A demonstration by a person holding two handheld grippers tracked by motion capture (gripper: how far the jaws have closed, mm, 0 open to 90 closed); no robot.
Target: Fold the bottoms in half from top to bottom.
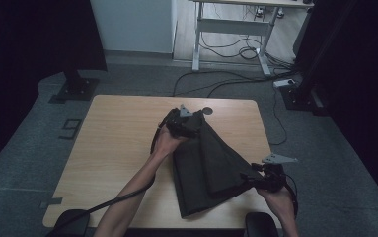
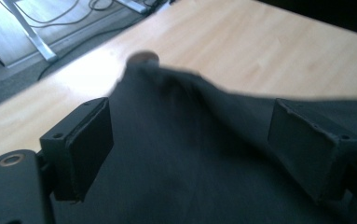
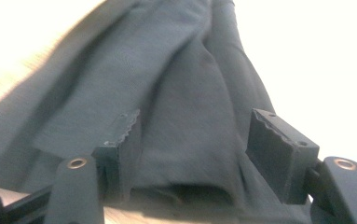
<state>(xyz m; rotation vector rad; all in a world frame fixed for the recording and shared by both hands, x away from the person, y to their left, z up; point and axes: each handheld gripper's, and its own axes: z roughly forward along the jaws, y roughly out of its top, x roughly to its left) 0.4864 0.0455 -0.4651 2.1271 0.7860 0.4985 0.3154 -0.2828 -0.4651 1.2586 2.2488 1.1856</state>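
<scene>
dark cloth lies on the table. left gripper at its far end, right gripper at its near right corner; both spread wide, cloth between the jaws.

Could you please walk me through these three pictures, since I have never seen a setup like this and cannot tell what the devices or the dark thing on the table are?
No robot is at work here: a person holds a hand-held two-jaw gripper in each hand. The high view looks down on a wooden table from above the person's side. The left gripper is at the far end of a dark cloth, and the right gripper is at its near right corner. The other two pictures come from cameras riding on the grippers, looking along their black jaws. In both, the jaws stand apart with the cloth lying between them, so neither looks clamped on it. A small dark round spot sits on the table past the cloth.
</scene>
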